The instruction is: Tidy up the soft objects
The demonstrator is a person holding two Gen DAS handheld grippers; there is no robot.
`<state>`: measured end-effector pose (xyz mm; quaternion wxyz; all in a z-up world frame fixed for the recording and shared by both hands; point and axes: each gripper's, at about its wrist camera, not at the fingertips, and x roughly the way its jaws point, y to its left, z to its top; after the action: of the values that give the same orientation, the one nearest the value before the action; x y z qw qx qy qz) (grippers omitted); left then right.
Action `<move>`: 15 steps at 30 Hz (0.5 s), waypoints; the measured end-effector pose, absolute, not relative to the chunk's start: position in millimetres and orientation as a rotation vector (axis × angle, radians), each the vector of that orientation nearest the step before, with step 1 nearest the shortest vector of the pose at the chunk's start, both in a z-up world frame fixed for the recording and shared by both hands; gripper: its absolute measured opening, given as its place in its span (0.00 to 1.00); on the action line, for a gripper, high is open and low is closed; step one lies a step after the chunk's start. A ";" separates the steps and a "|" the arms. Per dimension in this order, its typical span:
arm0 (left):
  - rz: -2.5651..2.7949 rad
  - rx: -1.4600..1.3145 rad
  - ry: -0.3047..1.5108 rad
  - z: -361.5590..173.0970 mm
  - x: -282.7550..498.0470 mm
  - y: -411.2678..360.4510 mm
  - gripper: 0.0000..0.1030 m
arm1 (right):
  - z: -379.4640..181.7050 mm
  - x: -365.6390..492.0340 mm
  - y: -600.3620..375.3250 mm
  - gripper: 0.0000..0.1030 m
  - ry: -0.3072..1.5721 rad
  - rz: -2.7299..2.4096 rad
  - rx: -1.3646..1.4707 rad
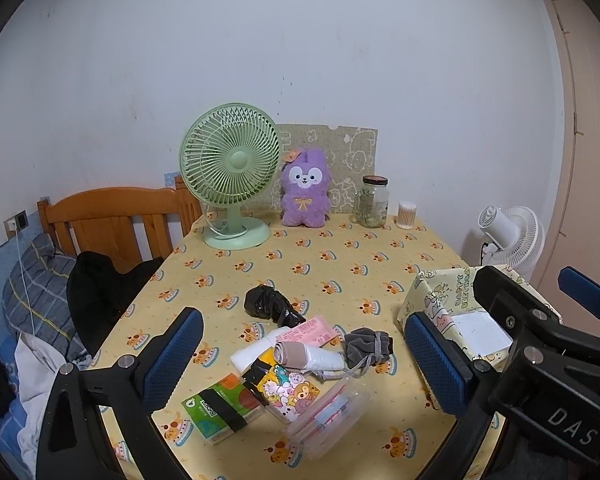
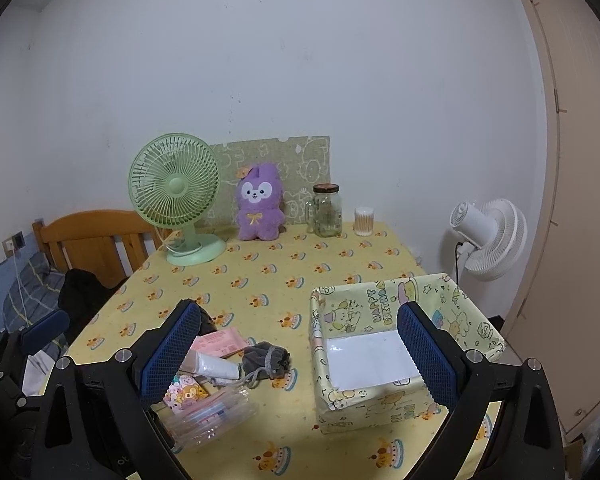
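Left wrist view: left gripper (image 1: 304,360) is seen with its blue-padded fingers (image 1: 172,360) spread wide; nothing is held between them.
Right wrist view: right gripper (image 2: 300,360) is likewise spread wide, with nothing gripped; its right finger is seen in front of the box.
Table: covered by a yellow tablecloth (image 1: 340,264) printed with small cake motifs.
Soft pile: gathered at the near left part of the table, below and between the left gripper's fingers.
Pile contents: a black crumpled bag (image 1: 266,302) lies farthest back; a pink packet (image 1: 308,330) and a rolled white bag (image 1: 308,356) lie in front of it, touching.
Grey pouch: a drawstring pouch (image 1: 368,346) lies at the right edge of the pile, its cord trailing toward the near edge.
Near items: a green tissue pack (image 1: 220,406), a cartoon-print pack (image 1: 288,390) and a clear plastic pack (image 1: 326,416) are laid side by side, closest to the camera.
Box: an open-topped box (image 2: 384,404) wrapped in yellow cartoon paper stands right of the pile, well apart from the pouch; only a white bottom sheet is seen inside.
Back of table: a green desk fan (image 1: 232,176), a purple plush toy (image 1: 306,188), a glass jar (image 1: 372,202) and a cotton swab tub (image 1: 406,214) are lined up by the wall.
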<state>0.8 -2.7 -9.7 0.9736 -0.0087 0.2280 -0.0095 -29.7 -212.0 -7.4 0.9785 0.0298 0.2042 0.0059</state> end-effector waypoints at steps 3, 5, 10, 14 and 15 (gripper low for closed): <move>-0.019 -0.017 0.460 -10.3 0.1 -2.5 0.99 | -7.5 -29.9 -212.2 0.97 0.412 0.011 0.063; -0.017 -0.016 0.459 -10.6 -0.8 -2.6 0.99 | -8.0 -30.2 -212.0 0.97 0.412 0.012 0.063; -0.015 -0.015 0.457 -10.3 -1.0 -2.6 0.99 | -7.8 -31.1 -211.3 0.97 0.415 0.013 0.064; -0.019 -0.019 0.451 -8.9 -2.1 -1.2 0.98 | -8.4 -31.0 -211.5 0.97 0.422 0.026 0.080; -0.019 -0.018 0.449 -8.7 -2.5 -1.1 0.97 | -8.2 -30.5 -211.4 0.97 0.421 0.028 0.084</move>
<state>-2.5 -1.1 -8.7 0.9748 -0.0091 0.2226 -0.0096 -30.5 -211.4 -8.2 0.9769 0.0419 0.2091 0.0139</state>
